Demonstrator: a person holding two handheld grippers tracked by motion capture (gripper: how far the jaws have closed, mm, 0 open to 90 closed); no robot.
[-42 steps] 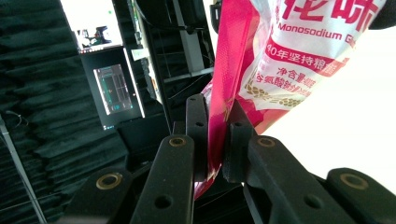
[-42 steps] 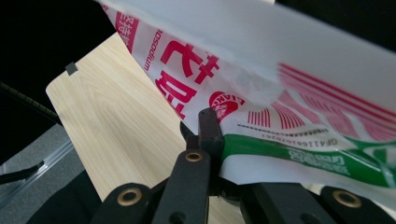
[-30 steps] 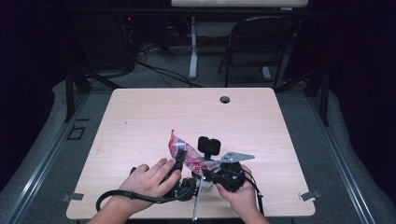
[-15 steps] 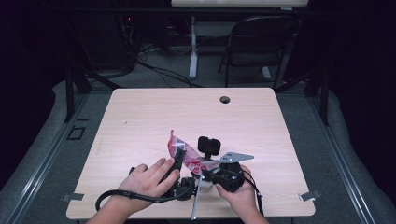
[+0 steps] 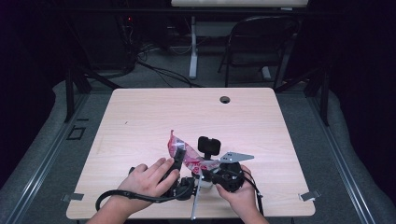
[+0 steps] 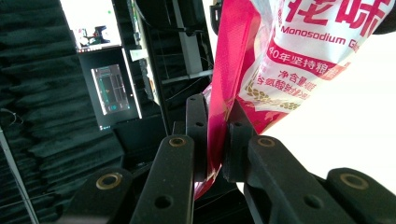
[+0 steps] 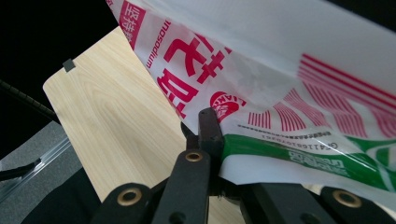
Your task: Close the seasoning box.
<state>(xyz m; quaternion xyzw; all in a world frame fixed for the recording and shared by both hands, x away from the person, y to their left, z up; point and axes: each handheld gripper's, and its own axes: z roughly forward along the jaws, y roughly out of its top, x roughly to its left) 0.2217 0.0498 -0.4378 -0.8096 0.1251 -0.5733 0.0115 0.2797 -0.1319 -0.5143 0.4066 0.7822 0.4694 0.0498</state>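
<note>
While most of the pale wooden table (image 5: 140, 116) lies bare, the work sits at its near edge, between two hands. At left, the left gripper (image 6: 215, 135) is clamped on the red edge of a red-and-white plastic packet (image 5: 184, 154) printed with Chinese characters (its contents cannot be seen). A black cable (image 5: 112, 198) loops beside that hand. At right, the right gripper (image 7: 212, 135) pinches the same packet's white-and-green end, holding it just above the wood. Farther back, a small round hole (image 5: 225, 99) marks the tabletop, and a dark folding chair (image 5: 257, 51) stands beyond it.
</note>
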